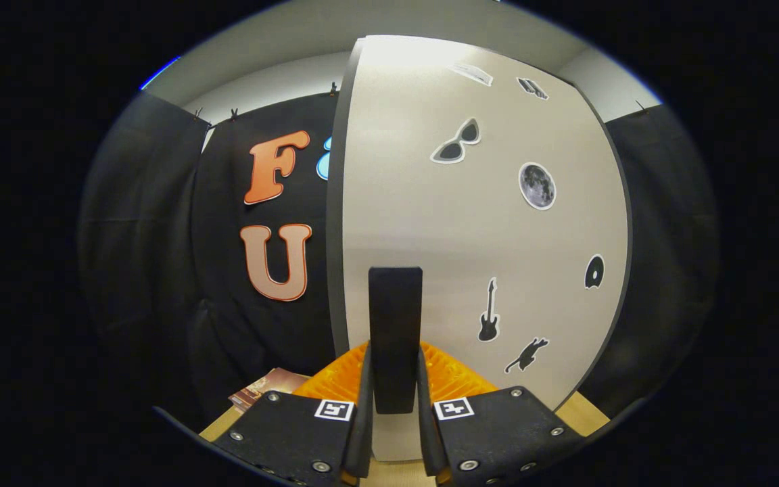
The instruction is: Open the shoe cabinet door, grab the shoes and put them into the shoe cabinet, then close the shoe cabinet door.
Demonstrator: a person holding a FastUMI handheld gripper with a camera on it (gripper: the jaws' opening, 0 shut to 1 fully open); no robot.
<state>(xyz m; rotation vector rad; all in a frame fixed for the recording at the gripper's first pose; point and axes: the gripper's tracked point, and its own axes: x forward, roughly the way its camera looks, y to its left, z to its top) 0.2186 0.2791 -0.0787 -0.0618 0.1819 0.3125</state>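
While the gripper point(395, 399) was clamped on the black handle point(395, 325), the cabinet door point(484, 230) step was underway, and next it needed a steady swing.

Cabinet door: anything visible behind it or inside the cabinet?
No. The white cabinet door blocks the interior, so any shoes inside are hidden. The gripper is shut on the door's black handle. Only stickers show on its face; booth cloth lies beyond its edge.

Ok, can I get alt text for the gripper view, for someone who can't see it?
The claw is shut on the black upright handle of the pale shoe cabinet door, one finger on each side. The door carries stickers: sunglasses, a moon, a guitar. Black cloth hangs behind.
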